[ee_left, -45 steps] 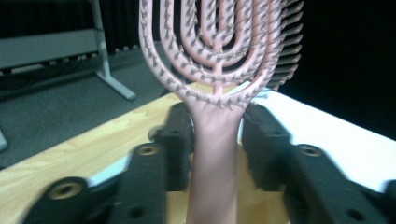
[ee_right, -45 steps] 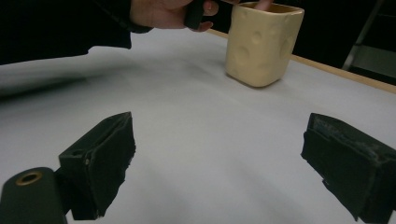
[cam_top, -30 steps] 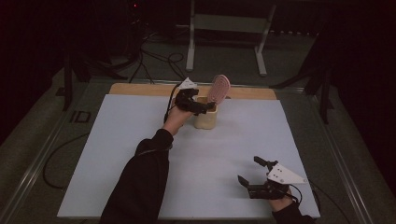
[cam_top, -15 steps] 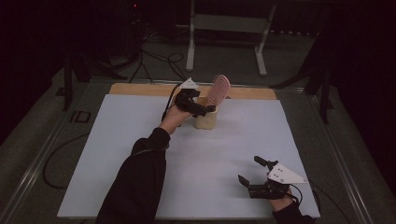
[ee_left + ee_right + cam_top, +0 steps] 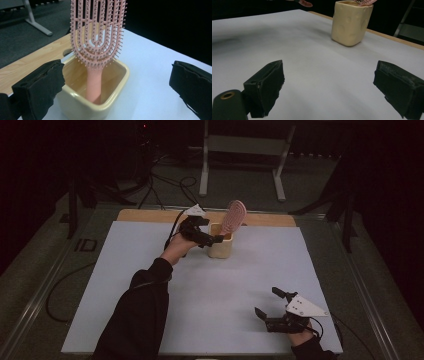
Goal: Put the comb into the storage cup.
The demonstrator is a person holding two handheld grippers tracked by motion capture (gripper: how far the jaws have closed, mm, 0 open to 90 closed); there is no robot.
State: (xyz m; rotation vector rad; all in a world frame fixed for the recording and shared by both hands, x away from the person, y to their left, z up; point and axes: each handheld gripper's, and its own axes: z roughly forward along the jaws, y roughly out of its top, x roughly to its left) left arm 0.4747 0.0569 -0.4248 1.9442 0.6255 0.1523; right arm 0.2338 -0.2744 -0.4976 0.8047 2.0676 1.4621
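High view: my left gripper (image 5: 212, 240) sits at upper centre of the frame, just beside the cream holder (image 5: 220, 245), which stands on the white sheet (image 5: 150, 270) near the wooden strip (image 5: 150, 216) along its far edge; the pink hairbrush (image 5: 233, 216) rises from the holder and leans toward the upper right. My right gripper (image 5: 267, 304) rests at the lower right of the frame, well apart from the holder, with its jaws spread wide over bare sheet. Left gripper view: the holder (image 5: 117, 82) fills the lower centre, and here its inside is visible, with the brush handle standing in it and the bristled head (image 5: 97, 32) reaching to the top edge. My left jaws stand wide, one at lower left close against the holder's wall, the other at the right edge well clear of it; they hold nothing. Right gripper view: the holder (image 5: 349, 22) appears at upper centre, seen from the side, so its dimpled outer wall shows but not its inside; a sliver of bristles (image 5: 364, 2) peeks above the rim. My right jaws stand wide at the lower corners, gripping nothing.
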